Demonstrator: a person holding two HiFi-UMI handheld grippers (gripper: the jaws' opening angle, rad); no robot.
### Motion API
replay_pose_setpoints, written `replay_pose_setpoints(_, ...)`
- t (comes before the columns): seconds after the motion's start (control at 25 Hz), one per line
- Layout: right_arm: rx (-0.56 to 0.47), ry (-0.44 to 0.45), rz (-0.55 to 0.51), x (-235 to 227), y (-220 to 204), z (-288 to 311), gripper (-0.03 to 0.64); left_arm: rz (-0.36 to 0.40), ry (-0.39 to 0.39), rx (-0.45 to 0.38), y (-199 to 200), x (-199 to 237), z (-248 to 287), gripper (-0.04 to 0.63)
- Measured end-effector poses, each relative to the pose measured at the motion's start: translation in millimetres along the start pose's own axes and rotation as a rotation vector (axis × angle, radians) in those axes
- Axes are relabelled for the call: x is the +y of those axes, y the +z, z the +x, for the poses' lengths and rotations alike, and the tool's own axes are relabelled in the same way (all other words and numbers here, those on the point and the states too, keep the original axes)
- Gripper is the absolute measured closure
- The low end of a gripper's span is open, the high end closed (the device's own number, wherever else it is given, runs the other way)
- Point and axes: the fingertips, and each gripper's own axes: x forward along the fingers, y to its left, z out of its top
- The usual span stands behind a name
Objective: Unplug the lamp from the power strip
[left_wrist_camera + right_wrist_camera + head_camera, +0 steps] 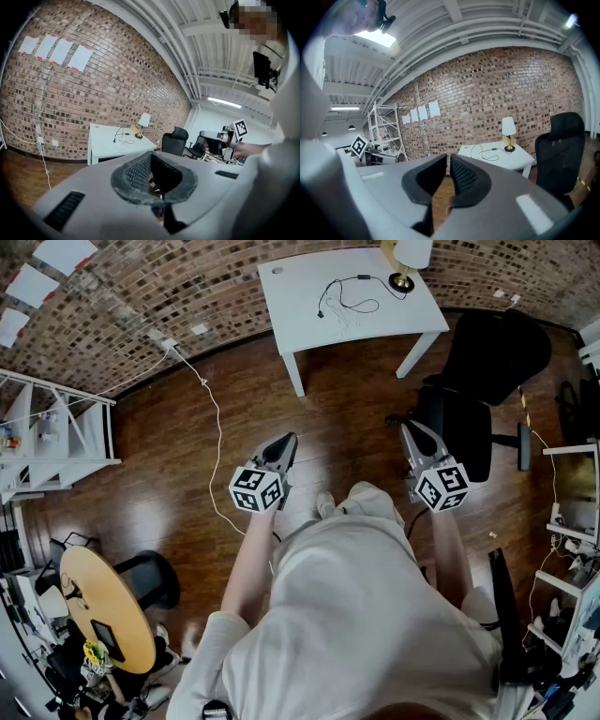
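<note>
The lamp (pixel 408 259), white shade on a brass base, stands at the far right corner of a white table (pixel 309 315) against the brick wall. Its black cable (pixel 352 298) loops over the tabletop; a pale flat strip (pixel 339 315) lies beside it, too faint to make out. Both grippers are held at waist height, well short of the table. My left gripper (pixel 289 439) and right gripper (pixel 405 427) point toward it, jaws together with nothing between. The lamp (pixel 144 121) and table (pixel 101 140) show far off beyond the left gripper (pixel 151 159); the lamp (pixel 508 127) also shows beyond the right gripper (pixel 446 161).
A black office chair (pixel 478 381) stands right of the table, near my right side. A white cable (pixel 217 437) runs across the wooden floor from a wall outlet (pixel 167 343). A white shelf unit (pixel 56 437) is at left, a round wooden table (pixel 108 610) at lower left.
</note>
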Motion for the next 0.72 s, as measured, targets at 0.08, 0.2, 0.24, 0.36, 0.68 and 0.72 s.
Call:
replay_pose_setpoints(0.08,0.004,0.003,0.003,-4,3,8,0.600,0.002,-0.001,0.006,2,2,6,0.591)
replay_pose_setpoints(0.2,0.010,0.009,0.002,-17,5,22,0.601,-0.004,0.008,0.018,2,8,20,0.591)
replay_pose_setpoints(0.24,0.013,0.012,0.003,-23,5,28,0.601,-0.008,0.014,0.022,2,10,25,0.591)
replay_pose_setpoints(0.36,0.028,0.027,0.023,-47,4,47,0.601,-0.015,0.036,0.032,5,18,42,0.591)
replay_pose_setpoints(0.68,0.068,0.097,0.023,-103,34,116,0.601,-0.034,0.130,0.038,49,42,95,0.591)
replay_pose_setpoints(0.72,0.065,0.106,0.029,-111,42,125,0.601,-0.029,0.137,0.038,56,43,103,0.591)
